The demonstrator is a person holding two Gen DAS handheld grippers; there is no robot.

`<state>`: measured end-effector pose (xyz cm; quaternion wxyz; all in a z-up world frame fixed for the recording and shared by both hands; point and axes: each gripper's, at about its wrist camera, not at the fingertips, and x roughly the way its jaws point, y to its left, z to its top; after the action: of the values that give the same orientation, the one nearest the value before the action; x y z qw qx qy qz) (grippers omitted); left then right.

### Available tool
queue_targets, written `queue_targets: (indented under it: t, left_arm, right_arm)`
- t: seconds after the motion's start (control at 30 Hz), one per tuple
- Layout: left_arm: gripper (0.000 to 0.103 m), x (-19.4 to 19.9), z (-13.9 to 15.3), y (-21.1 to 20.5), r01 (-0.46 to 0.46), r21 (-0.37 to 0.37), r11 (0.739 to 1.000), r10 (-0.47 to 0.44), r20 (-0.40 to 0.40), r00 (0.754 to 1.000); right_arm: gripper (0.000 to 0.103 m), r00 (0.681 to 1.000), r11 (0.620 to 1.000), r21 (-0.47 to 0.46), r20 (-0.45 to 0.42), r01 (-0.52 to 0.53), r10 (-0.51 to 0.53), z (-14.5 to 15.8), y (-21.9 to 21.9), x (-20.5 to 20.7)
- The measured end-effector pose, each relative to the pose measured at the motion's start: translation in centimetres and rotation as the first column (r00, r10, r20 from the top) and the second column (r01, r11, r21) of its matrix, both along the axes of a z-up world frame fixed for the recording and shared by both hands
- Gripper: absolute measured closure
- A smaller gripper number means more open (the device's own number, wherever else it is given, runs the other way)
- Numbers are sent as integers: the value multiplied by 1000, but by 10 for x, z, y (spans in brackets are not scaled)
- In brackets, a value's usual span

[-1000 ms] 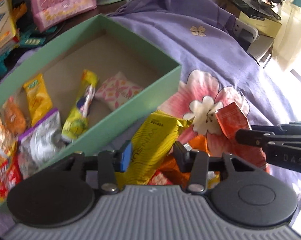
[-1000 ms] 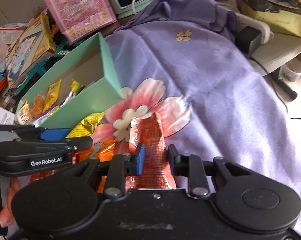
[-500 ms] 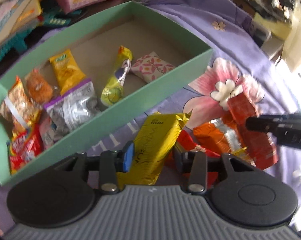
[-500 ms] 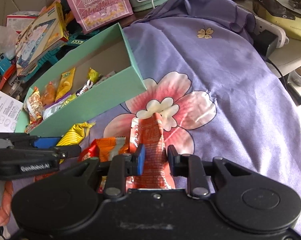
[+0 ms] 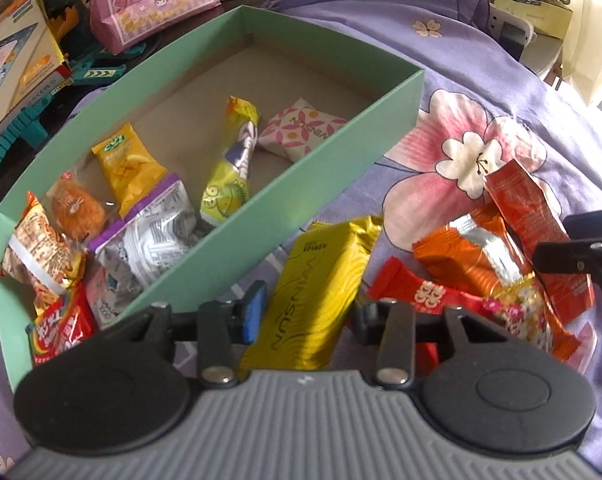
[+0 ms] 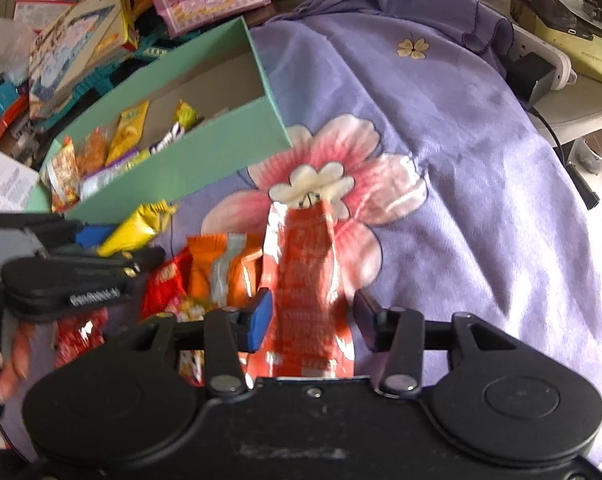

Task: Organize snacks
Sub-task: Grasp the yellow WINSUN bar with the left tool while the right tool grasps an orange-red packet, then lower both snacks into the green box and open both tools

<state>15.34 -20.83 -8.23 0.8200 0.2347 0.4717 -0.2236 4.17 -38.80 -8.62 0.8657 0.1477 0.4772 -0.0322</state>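
Now the right gripper [image 6: 309,320] is spreading its fingers off the red-orange packet [image 6: 305,280], which is lying just right of the green box [image 5: 341,152]. The left gripper [image 5: 305,312] is narrowing its fingers around the yellow bar [image 5: 321,292]; closing squarely across its middle looks wise.

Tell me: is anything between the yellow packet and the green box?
Only the box's near wall. The yellow packet lies just outside it on the cloth, between the left tool's fingers; no other snack lies between.
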Motion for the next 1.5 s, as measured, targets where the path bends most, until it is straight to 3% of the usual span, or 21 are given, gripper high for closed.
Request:
queue_targets:
  t: [0.03,0.1,0.17,0.5,0.67,0.87,1.03,1.27,1.5]
  left_arm:
    - [68,1,1,1,-6,0,1000,6,0,1000]
    - [79,4,4,6,-42,-3,999,42,4,999]
    - [80,9,12,15,-88,-69,994,85,-44,995]
    - [82,5,48,53,-205,-249,946,176,-136,975]
    - [82,7,78,61,-210,-326,922,185,-105,977]
    - [82,44,106,67,-238,-350,906,239,-39,970]
    - [82,99,110,66,-286,-365,886,284,-61,957]
    - [82,172,94,53,-348,-378,858,337,-98,936]
    - [80,207,71,43,-377,-349,858,360,-116,926]
  right_arm:
    - [57,1000,1000,-21,1,-3,3,0,4,1]
    - [74,1000,998,-56,4,-15,15,0,13,4]
    - [79,1000,998,-61,4,-23,23,1,17,7]
    - [82,998,998,-64,55,9,-6,37,14,2]
    - [82,994,998,-66,107,-11,18,65,15,12]
    - [82,983,996,-74,174,-54,66,97,22,65]
    - [82,977,995,-48,190,-92,100,107,24,131]
    - [82,975,988,-62,163,-142,150,94,35,224]
    - [81,976,987,-58,151,-150,157,70,33,277]
